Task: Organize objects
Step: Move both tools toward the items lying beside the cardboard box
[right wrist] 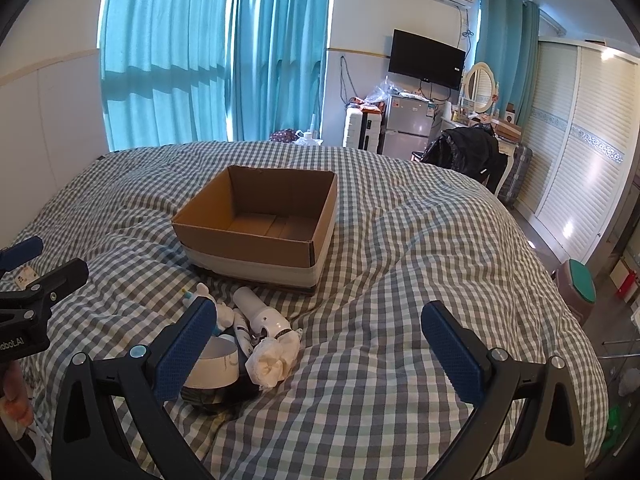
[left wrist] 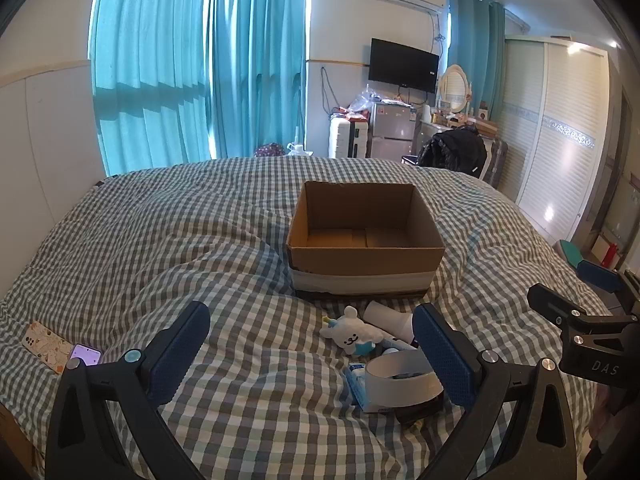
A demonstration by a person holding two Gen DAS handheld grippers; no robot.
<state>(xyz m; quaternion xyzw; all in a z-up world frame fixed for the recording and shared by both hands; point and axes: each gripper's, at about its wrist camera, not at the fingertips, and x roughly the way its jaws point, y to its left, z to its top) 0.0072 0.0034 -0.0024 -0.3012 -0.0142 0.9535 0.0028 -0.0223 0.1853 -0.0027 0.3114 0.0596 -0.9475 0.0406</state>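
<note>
An open, empty cardboard box sits mid-bed on the checked cover. In front of it lies a small pile: a white plush toy, a white bottle, a white band around a dark object, a blue-white packet, and a cream lace bow. My left gripper is open and empty, the pile beside its right finger. My right gripper is open and empty, the pile beside its left finger.
A phone and a patterned case lie on the bed at the left. The right gripper shows at the left view's right edge. Beyond the bed are teal curtains, a fridge, a chair with a black jacket and a wardrobe.
</note>
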